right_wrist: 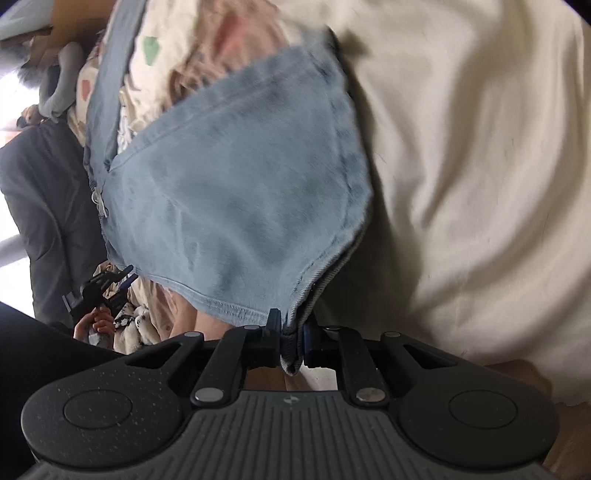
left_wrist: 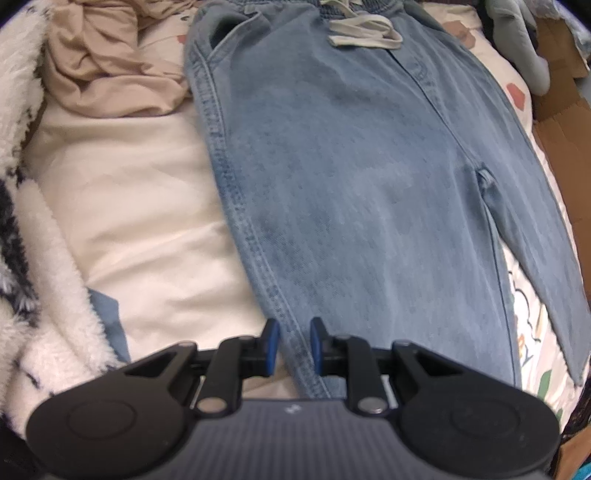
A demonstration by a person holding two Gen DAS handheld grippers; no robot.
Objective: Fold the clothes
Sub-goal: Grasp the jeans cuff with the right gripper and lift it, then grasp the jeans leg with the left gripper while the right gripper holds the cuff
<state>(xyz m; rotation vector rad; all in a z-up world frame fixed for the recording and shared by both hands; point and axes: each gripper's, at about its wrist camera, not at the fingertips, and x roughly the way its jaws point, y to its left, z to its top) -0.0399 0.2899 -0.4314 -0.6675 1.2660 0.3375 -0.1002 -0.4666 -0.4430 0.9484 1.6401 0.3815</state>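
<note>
The jaws of the right gripper [right_wrist: 290,341] are clamped on the hem corner of a pair of light-blue denim trousers [left_wrist: 351,177], with the doubled cloth pinched between the black pad and the blue one. The jaws of the left gripper [left_wrist: 293,347] stand narrow with a small gap, and the side seam of the trousers runs under that gap; the pads do not appear to press on it, so I judge this gripper empty.

The trousers lie spread along a bed covered by a cream sheet [left_wrist: 140,221], waistband and pale drawstring [left_wrist: 364,31] at the far end. The leg end held by the right gripper is lifted off the sheet and hangs as a slack panel.

To do this fold well, the held hem should probably travel toward the waistband in a low arc, keeping both layers in the grip so that the leg lands square. The left gripper looks well placed to pin the seam near the fold line; pressing there would stop the whole garment sliding. Denim is stiff and heavy, so a slow carry should keep the corner from slipping out.

Much stays uncertain. The right view is blurred, and the raised panel hides what lies beneath it. The second leg shows only as a narrow strip. A crumpled beige garment [left_wrist: 110,62] and a fluffy white fleece with dark marks [left_wrist: 22,184] crowd the left edge, both cut off by the frame. A hand on the left gripper shows small and dim in the right view.
</note>
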